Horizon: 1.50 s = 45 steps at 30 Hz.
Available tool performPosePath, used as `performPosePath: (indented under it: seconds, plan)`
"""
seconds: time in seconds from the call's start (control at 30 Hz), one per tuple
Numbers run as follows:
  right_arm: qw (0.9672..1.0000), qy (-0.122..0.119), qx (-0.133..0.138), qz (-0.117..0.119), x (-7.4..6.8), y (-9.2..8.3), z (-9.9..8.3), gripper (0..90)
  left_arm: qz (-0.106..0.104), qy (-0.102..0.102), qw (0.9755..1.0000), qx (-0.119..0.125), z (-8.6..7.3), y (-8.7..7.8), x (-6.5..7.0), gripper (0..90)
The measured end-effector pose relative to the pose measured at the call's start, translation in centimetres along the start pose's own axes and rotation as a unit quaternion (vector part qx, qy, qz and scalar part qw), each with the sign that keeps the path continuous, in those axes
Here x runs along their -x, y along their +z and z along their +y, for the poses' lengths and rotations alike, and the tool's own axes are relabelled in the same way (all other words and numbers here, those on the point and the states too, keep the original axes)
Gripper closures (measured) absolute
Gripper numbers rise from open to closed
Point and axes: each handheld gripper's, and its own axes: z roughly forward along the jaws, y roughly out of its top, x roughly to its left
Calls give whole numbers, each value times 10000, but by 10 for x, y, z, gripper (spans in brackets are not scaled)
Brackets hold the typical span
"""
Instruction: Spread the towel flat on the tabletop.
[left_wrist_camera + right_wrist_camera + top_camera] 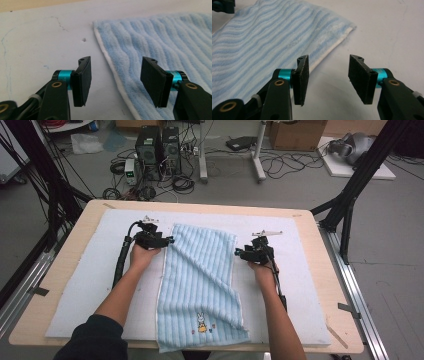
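Grey floor (300,190) w/ cables (280,165), PCs (159,147)

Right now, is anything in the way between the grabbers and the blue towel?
No, nothing visible is. The left gripper has open jaws over the towel's white edge, and the right gripper is open just beside its other edge, above the bare white mat.

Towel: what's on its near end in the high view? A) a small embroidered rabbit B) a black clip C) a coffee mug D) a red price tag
A: the light blue striped towel carries a small embroidered rabbit near its front edge, where the cloth hangs over the table edge.
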Motion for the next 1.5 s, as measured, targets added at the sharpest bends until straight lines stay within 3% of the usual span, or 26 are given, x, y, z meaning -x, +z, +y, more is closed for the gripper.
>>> performPosePath:
  seconds: [0.13,0.2,0.27,0.33,0.37,0.43,0.47,0.53,0.6,0.7,0.77,0.87,1.0,1.07,1.17,1.3,1.5]
  plan:
    - [9996,-164,-210,4,-8,17,11,515,-106,13,9999,54,-4,-6,-1,406]
    - [9989,-320,-328,-16,-13,24,16,561,-144,44,9999,54,-6,-8,-2,404]
    - [9972,-472,-571,-135,-17,35,21,628,-157,-2,9999,59,-10,-10,-3,403]
    - [9952,-629,-685,-297,-19,40,24,776,-140,-16,9999,42,-12,-11,-5,403]
    - [9946,-709,-711,-244,-18,42,27,836,-139,-39,9999,40,-14,-12,-5,403]
    - [9929,-854,-780,-286,-16,46,32,858,-121,-46,9999,-5,-15,-14,-6,404]
    - [9921,-848,-849,-375,-15,48,37,861,-111,-40,9999,-31,-16,-14,-6,404]
    - [9877,-1070,-826,-788,-14,51,44,862,-111,-30,9999,-89,-16,-15,-4,402]
    - [9874,-944,-699,-1060,-9,54,50,860,-136,-12,9998,-108,-16,-14,-1,398]
    - [9836,-827,-350,-1564,-3,57,55,847,-164,124,9997,-134,-15,-12,5,405]
    - [9824,-708,-205,-1717,-3,57,55,787,-204,132,9996,-127,-15,-10,8,405]
    - [9864,-407,-241,-1575,1,59,52,642,-250,140,9996,-45,-15,-8,11,406]
    - [9906,-355,-59,-1320,4,44,47,599,-102,165,9997,146,-13,-5,8,428]
    - [9918,-350,-45,-1230,5,35,44,584,-7,228,9997,122,-10,-2,5,457]
    - [9945,-346,44,-991,7,20,36,567,-70,24,9999,145,-1,5,2,467]
    - [9994,-221,59,-258,9,1,18,507,-181,-40,9997,146,12,16,4,460]
    - [9984,-537,86,174,-3,-31,-14,497,-201,24,9998,-66,12,35,9,451]
